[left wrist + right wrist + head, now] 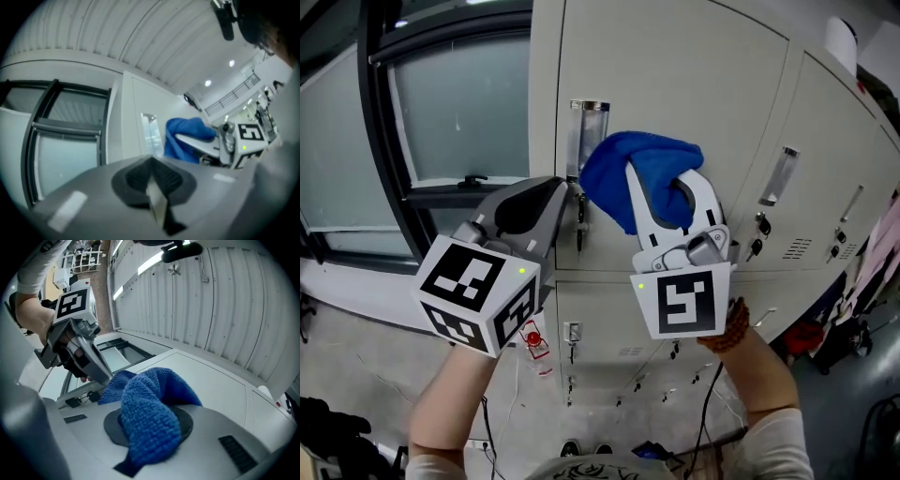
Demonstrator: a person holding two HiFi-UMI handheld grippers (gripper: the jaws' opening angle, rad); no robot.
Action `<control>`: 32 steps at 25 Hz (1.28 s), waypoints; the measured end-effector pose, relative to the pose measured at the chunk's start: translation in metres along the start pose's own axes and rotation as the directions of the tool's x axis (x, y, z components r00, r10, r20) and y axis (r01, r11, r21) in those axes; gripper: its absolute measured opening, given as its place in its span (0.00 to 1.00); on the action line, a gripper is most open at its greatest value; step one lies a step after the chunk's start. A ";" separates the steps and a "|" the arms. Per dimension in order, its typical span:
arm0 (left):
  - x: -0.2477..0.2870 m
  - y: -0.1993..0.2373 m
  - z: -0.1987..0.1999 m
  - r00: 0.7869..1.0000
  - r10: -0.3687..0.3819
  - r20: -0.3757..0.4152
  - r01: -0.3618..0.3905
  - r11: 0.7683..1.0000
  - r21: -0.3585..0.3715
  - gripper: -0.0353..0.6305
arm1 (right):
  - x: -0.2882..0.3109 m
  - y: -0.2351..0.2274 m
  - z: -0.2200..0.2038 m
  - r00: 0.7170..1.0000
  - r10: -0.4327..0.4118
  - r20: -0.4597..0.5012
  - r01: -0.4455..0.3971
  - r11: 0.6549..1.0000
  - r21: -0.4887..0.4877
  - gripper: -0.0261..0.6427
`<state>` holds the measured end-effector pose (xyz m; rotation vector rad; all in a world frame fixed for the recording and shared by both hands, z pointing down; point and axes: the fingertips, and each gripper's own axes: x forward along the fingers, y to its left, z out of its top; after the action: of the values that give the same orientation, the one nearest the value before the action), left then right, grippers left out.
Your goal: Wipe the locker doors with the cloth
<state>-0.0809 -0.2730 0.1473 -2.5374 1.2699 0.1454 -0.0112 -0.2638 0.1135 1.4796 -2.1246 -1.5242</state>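
Note:
A blue cloth [630,176] is bunched against the pale grey locker door [675,84], just right of its clear label holder [589,127]. My right gripper [661,187] is shut on the cloth, whose folds spill over both white fingers. In the right gripper view the cloth [147,423] fills the jaws and hides the pads. My left gripper [565,194] is shut and holds nothing; its tip lies at the door's left edge near the lock [579,214]. From the left gripper view the cloth [185,138] shows right of the shut jaws.
A dark-framed window [459,112] stands left of the lockers. More locker doors [825,141] run to the right, with handles and keys. Lower lockers [609,328] sit beneath; a red key tag [532,337] hangs there. Cables lie on the floor [356,375] below.

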 end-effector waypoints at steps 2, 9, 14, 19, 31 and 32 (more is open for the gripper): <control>-0.002 0.000 -0.005 1.000 0.011 -0.005 -0.011 1.000 0.008 0.06 | -0.005 0.012 -0.007 1.000 0.003 -0.002 -0.003 1.000 0.010 0.07; -0.008 0.000 -0.018 0.999 0.046 -0.014 -0.045 0.997 0.061 0.06 | -0.013 0.050 -0.021 1.000 0.029 -0.003 -0.029 0.999 0.041 0.07; -0.014 0.000 -0.032 0.997 0.072 -0.032 -0.069 0.994 0.085 0.06 | -0.020 0.085 -0.030 0.997 0.079 -0.023 -0.078 0.996 0.043 0.07; -0.015 -0.003 -0.044 0.996 0.071 -0.044 -0.068 0.995 0.078 0.06 | -0.023 0.112 -0.034 0.994 0.110 -0.022 -0.110 0.994 0.026 0.07; -0.012 -0.002 -0.057 0.996 0.076 -0.038 -0.074 0.996 0.040 0.06 | -0.067 0.153 -0.089 0.977 0.199 -0.082 -0.200 0.980 -0.001 0.07; -0.011 -0.002 -0.054 0.997 0.074 -0.034 -0.073 0.996 0.043 0.06 | -0.069 0.145 -0.091 0.975 0.200 -0.094 -0.201 0.980 0.002 0.08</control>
<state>-0.0883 -0.2798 0.2018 -2.4698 1.3661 0.0883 -0.0121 -0.2695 0.2982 1.2627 -2.1367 -1.3633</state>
